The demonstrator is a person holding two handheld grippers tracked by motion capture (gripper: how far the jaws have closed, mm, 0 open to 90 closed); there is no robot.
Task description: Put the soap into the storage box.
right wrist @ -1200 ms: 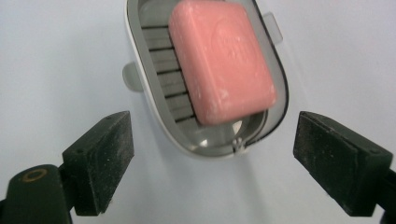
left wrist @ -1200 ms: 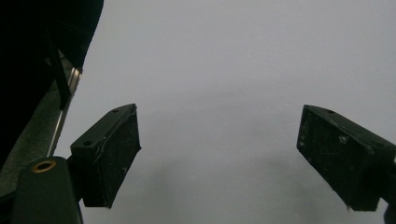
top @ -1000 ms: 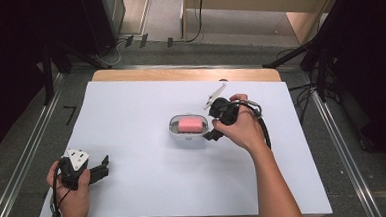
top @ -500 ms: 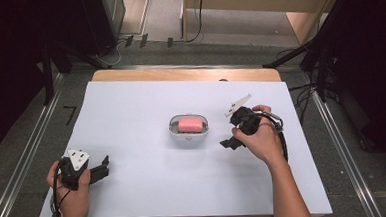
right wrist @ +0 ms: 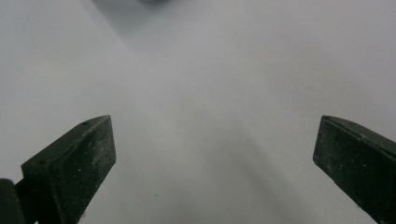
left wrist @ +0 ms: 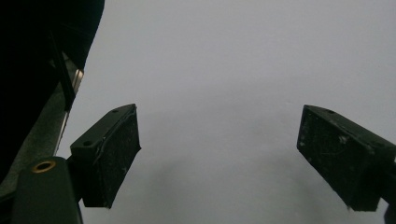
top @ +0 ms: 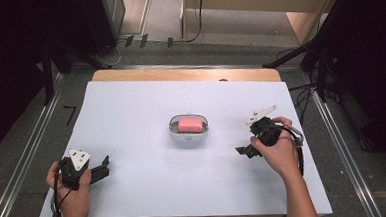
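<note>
A white oval dish [top: 173,129] stands at the middle of the white sheet [top: 131,111], with a pink bar [top: 190,124] lying in it. My right gripper [top: 248,141] is to the right of the dish and apart from it, low over the sheet. Its jaws have just been opening and stand wide with nothing between them; in the right gripper view the right gripper [right wrist: 215,168] faces bare sheet. My left gripper [top: 103,168] rests near the front left corner, open, and in the left gripper view the left gripper [left wrist: 224,158] is empty too.
The sheet covers a wooden table whose bare back edge [top: 184,74] shows. Metal rails [top: 28,147] run along the floor on both sides. Black stands and cables [top: 319,77] sit off the right back corner.
My right hand has drawn away from the dish to the right and toward the front, leaving the pink bar in the dish. The left hand has stayed put.
</note>
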